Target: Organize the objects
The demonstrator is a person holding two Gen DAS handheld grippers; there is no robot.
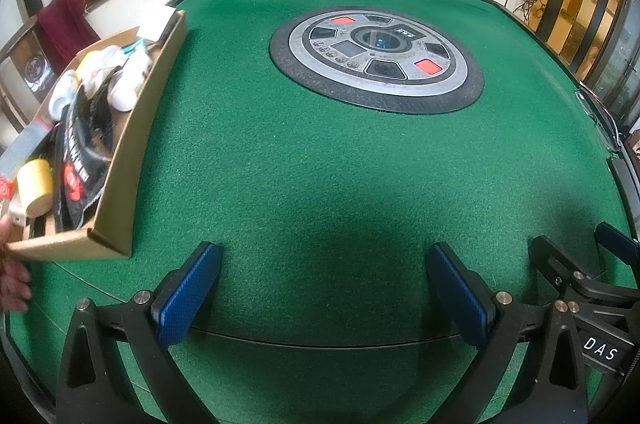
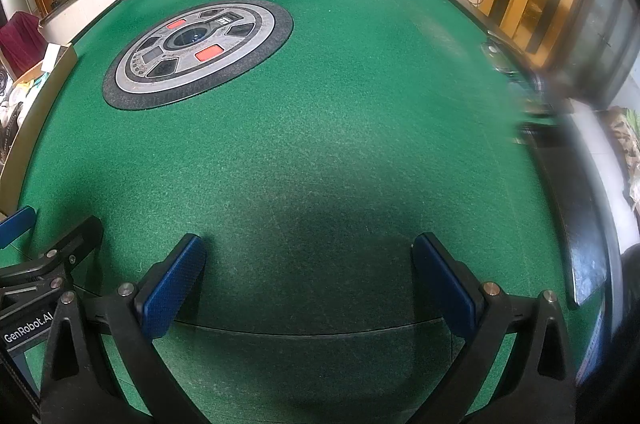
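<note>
Green felt surface [image 1: 320, 164], round control panel [image 1: 376, 60] set in ahead. Left tool [image 1: 324, 288] spread wide, gripping nothing; right tool [image 2: 308, 280] likewise, just beside it. Cardboard box [image 1: 132, 144] packed with bottles, yellow roll [image 1: 36, 184], black pouch [image 1: 80, 160], far left of left tool. Bare hand [image 1: 12, 272] at box's near corner.

"DAS" reads in white on the right gripper [image 1: 592, 288] body, seen from the left wrist; "GenRobot.AI" stands on the left gripper [image 2: 28, 264] body, seen from the right wrist; the black packet's [image 1: 80, 160] print is unreadable
</note>
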